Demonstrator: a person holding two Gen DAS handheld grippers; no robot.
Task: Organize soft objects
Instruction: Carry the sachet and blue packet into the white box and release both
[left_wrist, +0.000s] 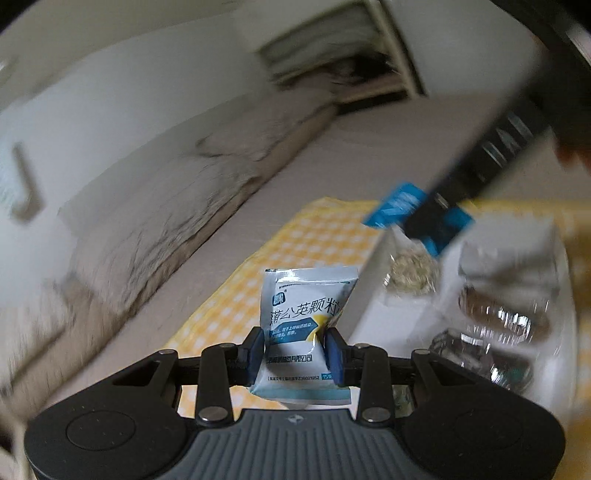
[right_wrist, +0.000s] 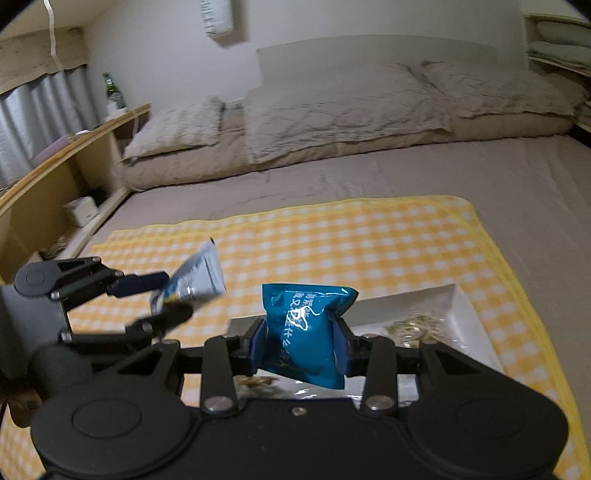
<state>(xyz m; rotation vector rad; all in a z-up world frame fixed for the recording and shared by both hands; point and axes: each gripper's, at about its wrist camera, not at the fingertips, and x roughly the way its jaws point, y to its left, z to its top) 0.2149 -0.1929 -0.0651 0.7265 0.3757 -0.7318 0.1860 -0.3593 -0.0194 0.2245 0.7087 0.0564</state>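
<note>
Two claws (right_wrist: 301, 341) (left_wrist: 295, 354), one blue packet (right_wrist: 308, 332), one white sachet (left_wrist: 306, 321), one white tray (right_wrist: 465, 306).

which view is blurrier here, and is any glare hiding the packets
Left wrist view: heavy motion smear over the bed, white tray and blue packet, yet the white sachet in the left hand-held gripper reads sharp. Right wrist view: mostly crisp; only the white sachet at left is smeared, and glare streaks the blue packet in the right hand-held gripper.

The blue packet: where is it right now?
The blue packet is clamped in the right gripper, held above the white tray's near end over the yellow checked cloth.
</note>
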